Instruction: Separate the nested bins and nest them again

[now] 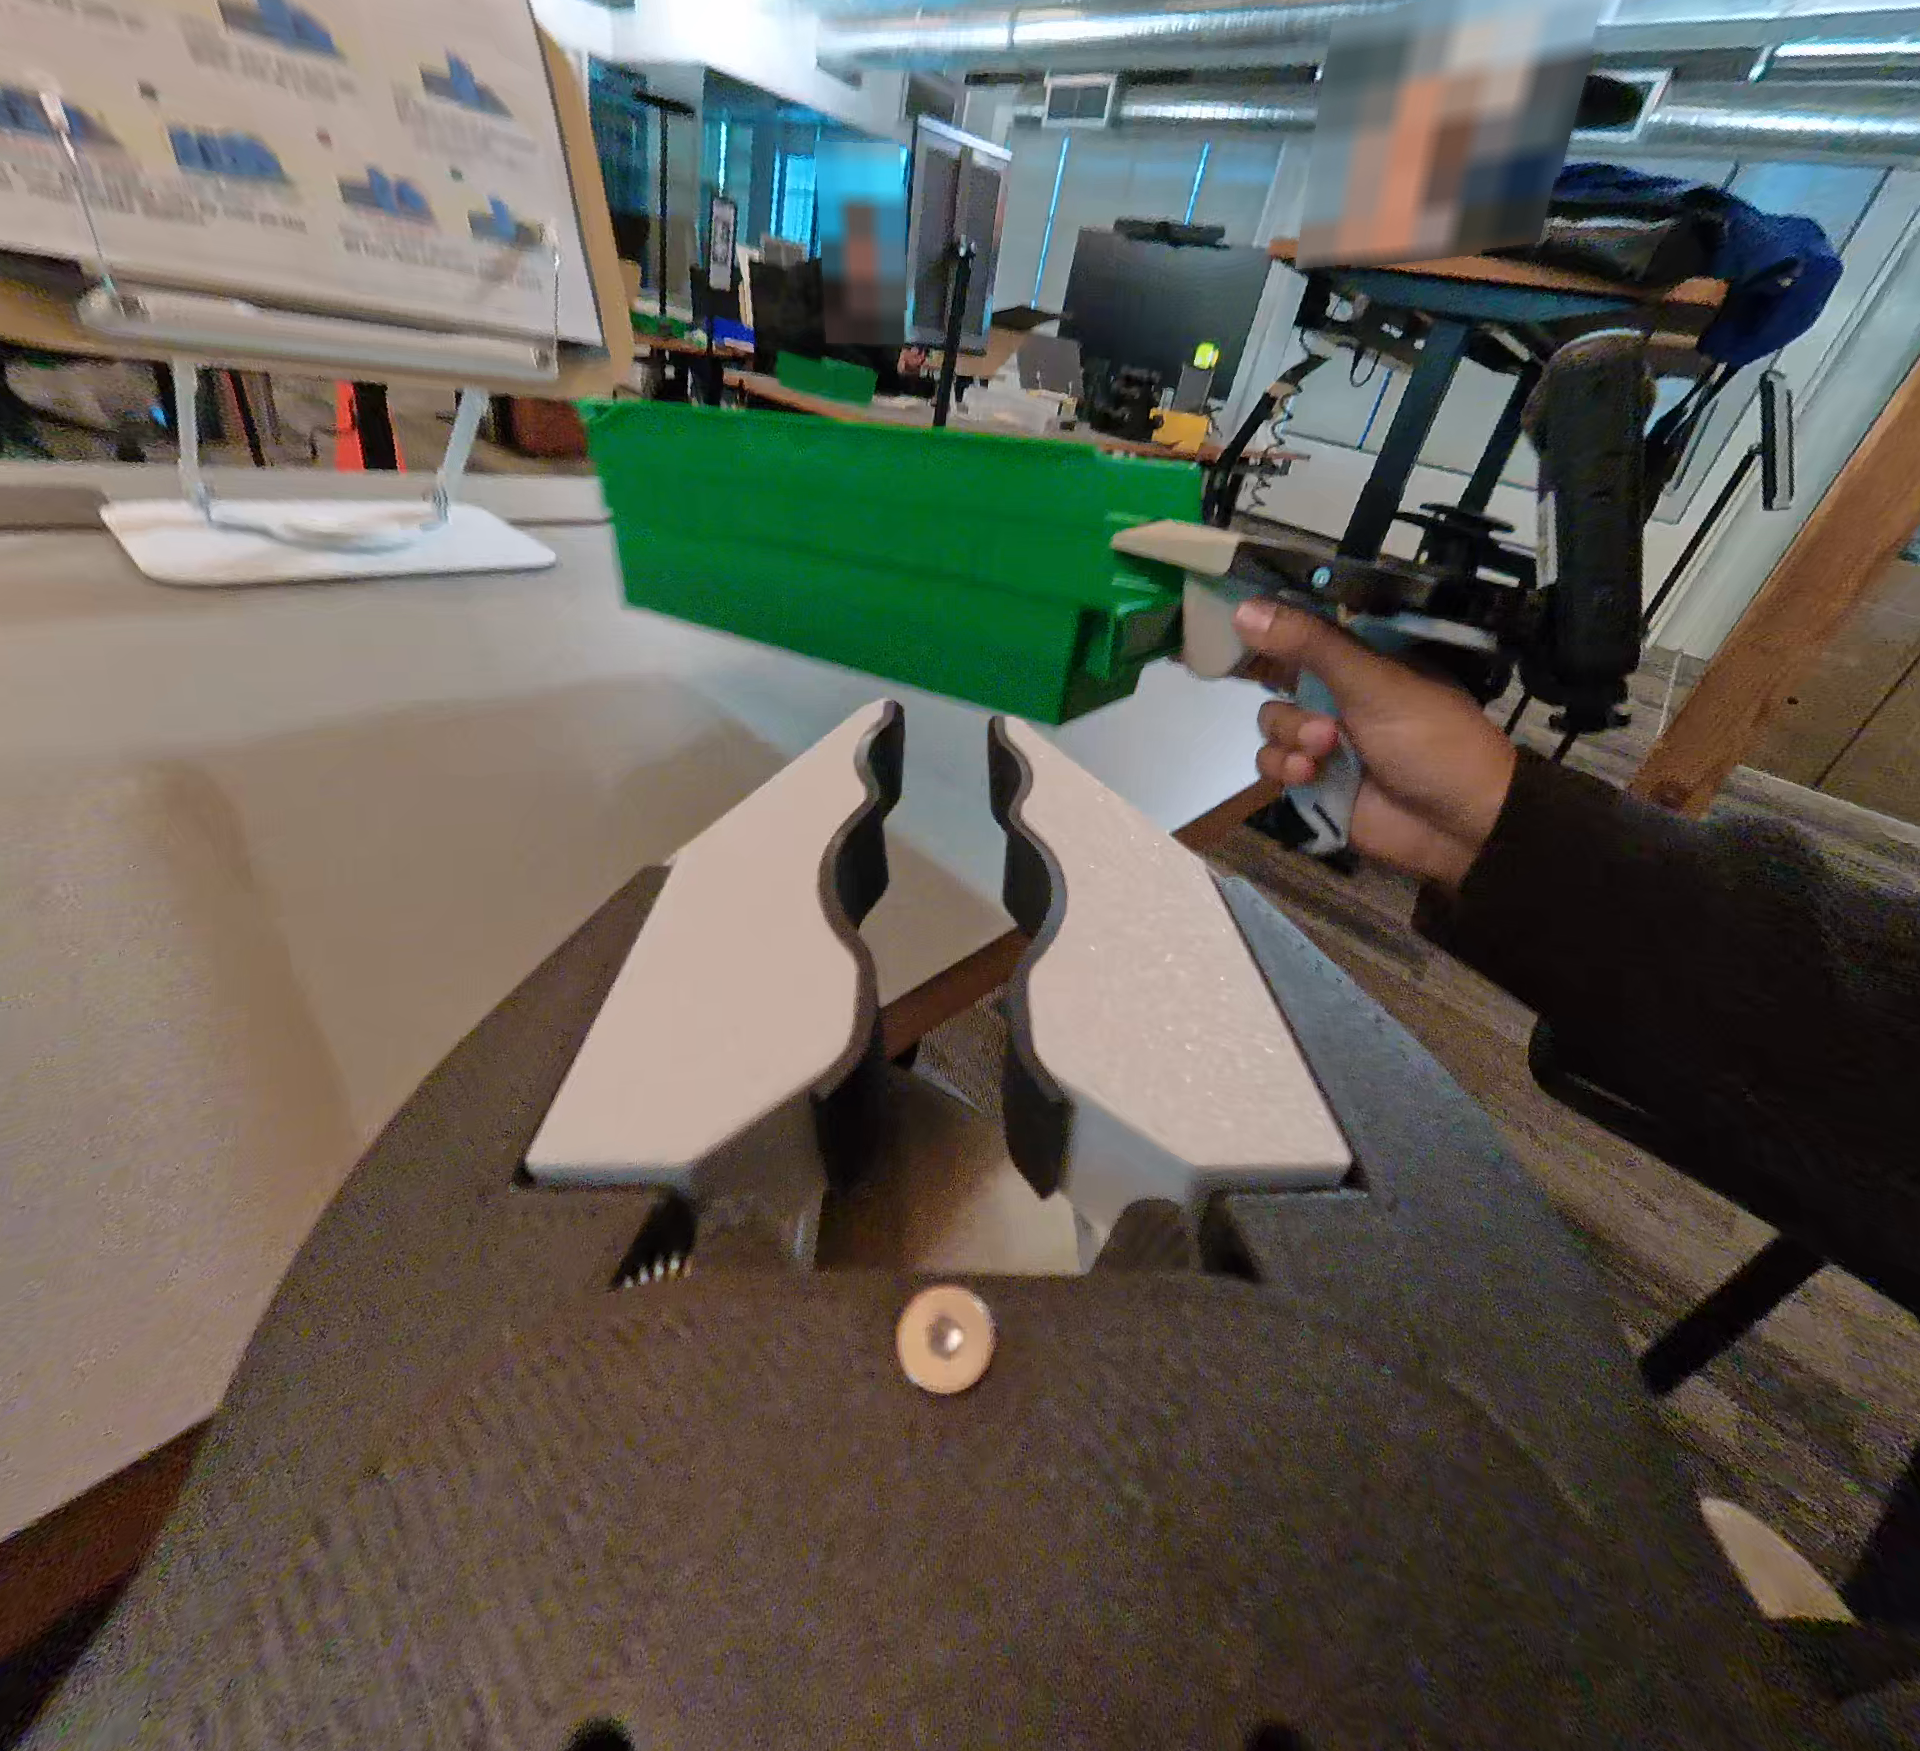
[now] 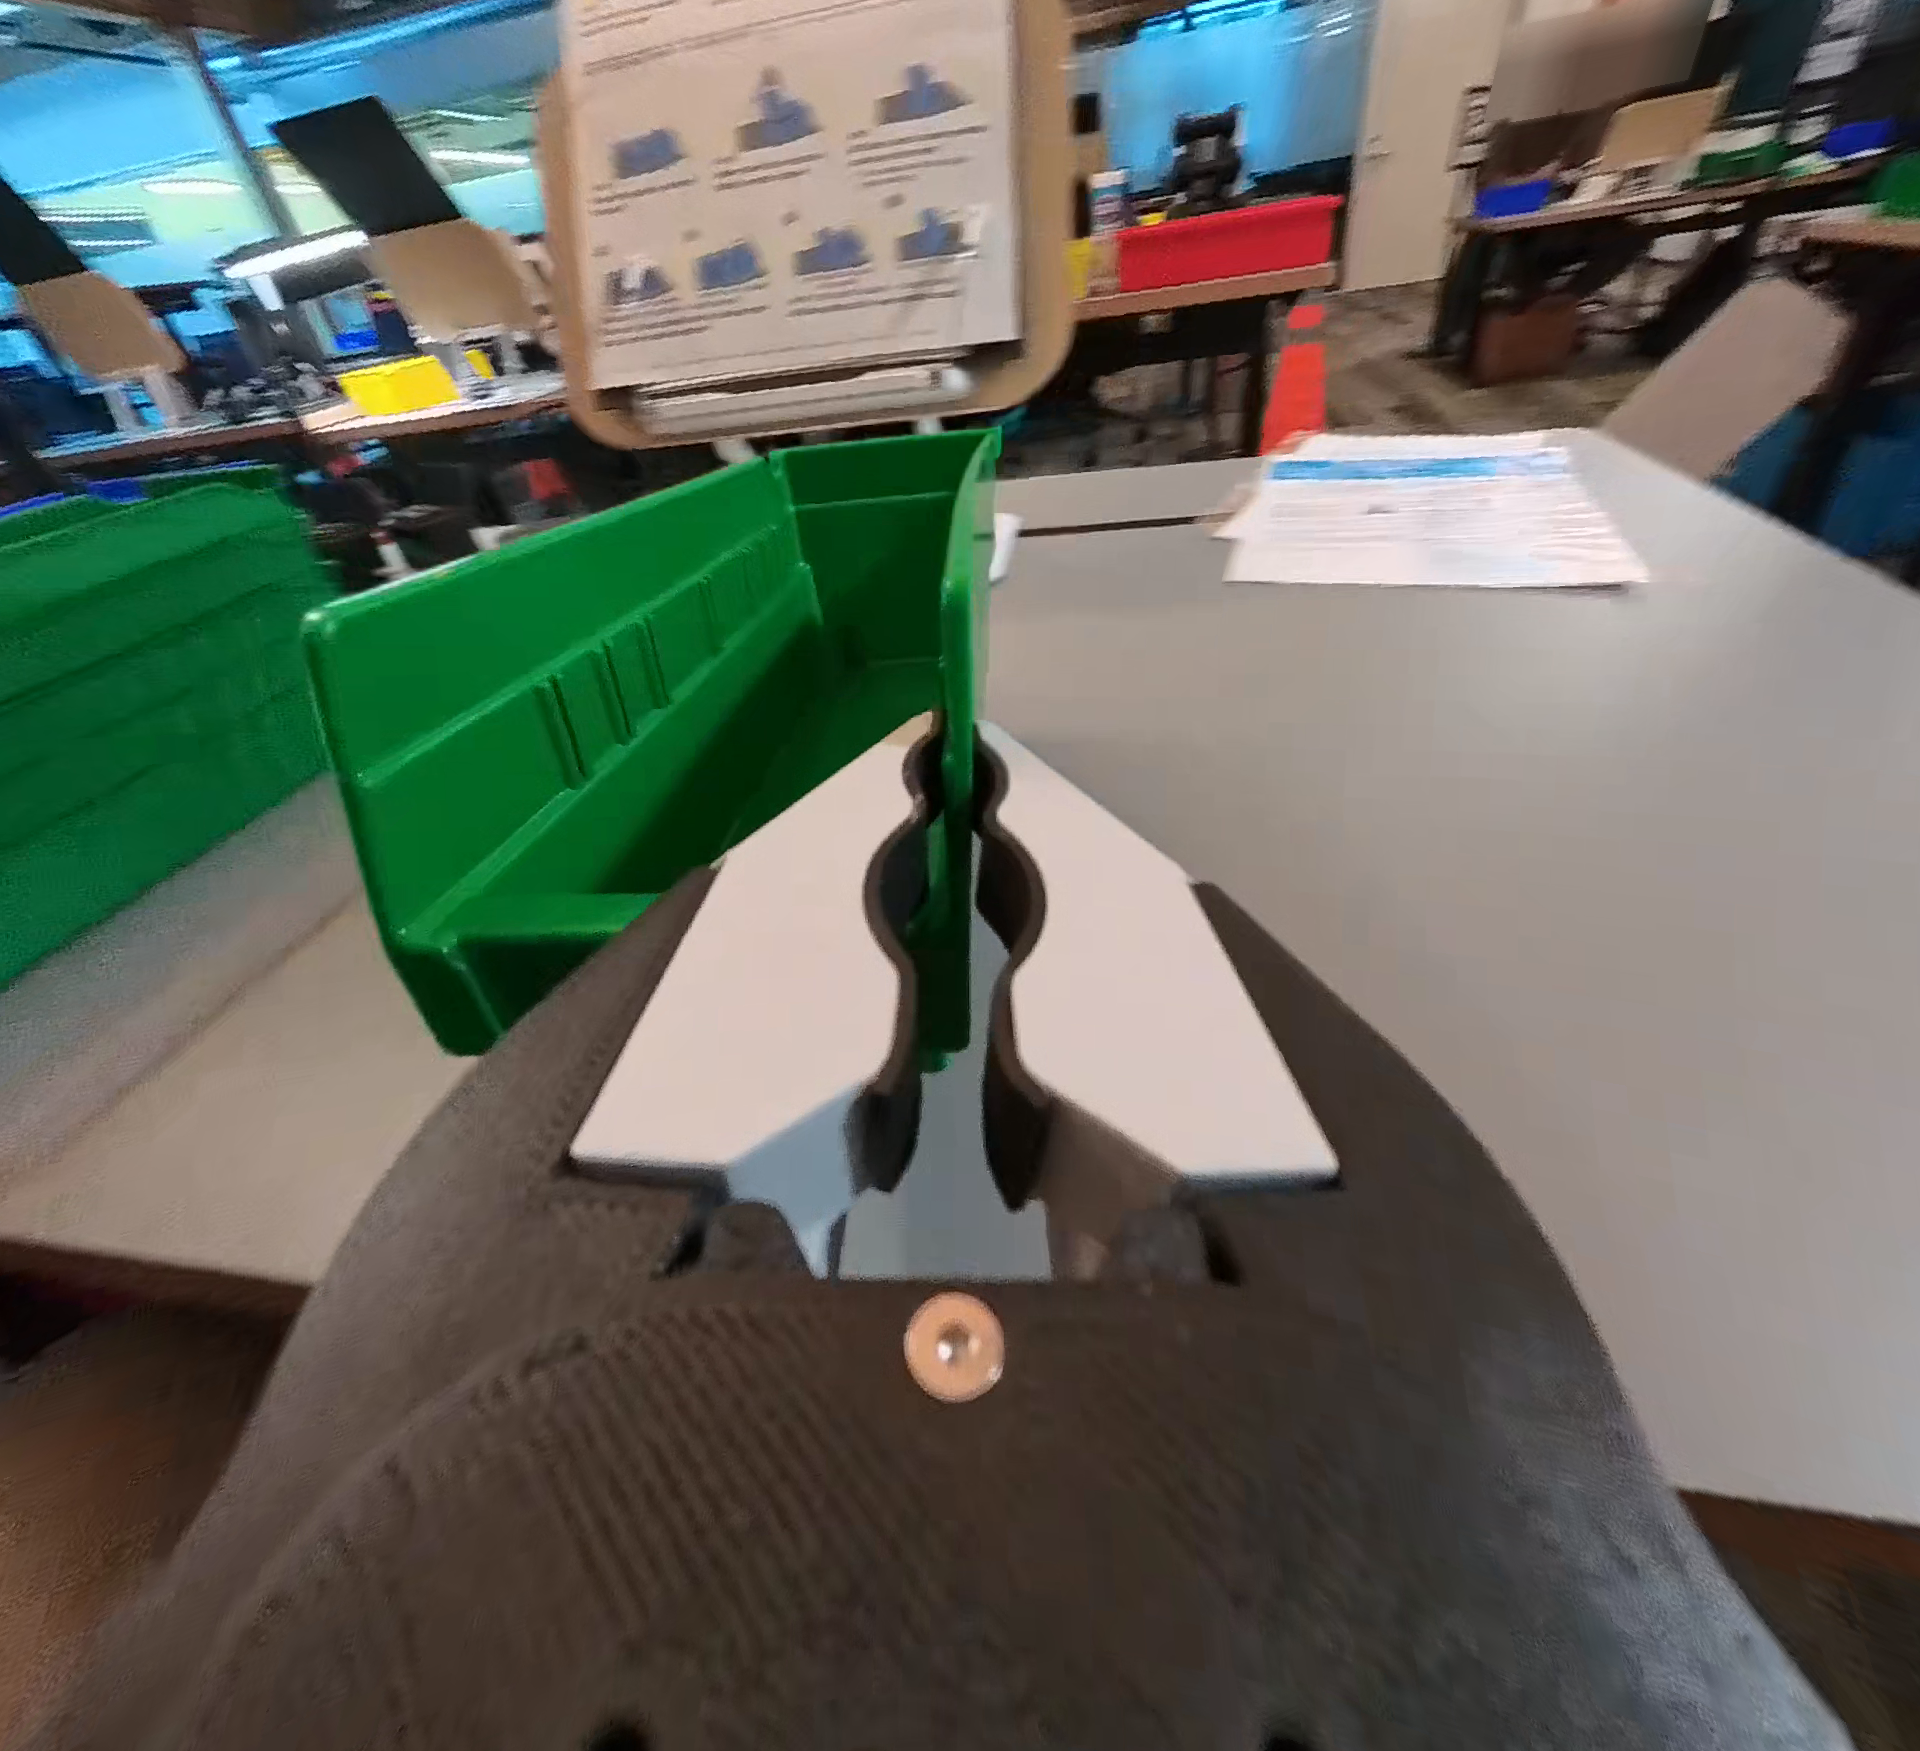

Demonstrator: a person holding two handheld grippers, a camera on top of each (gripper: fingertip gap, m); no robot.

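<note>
Right hand-held gripper (image 2: 951,766) pinches one thin wall of the green bin (image 2: 623,745), held above the counter (image 2: 1455,870); it could twist or slip. Left hand-held gripper (image 1: 943,735) hangs empty, parted.

green bin (image 2: 582,766), grey table (image 2: 1455,870), grey-and-black fingers (image 2: 1132,953)
</note>
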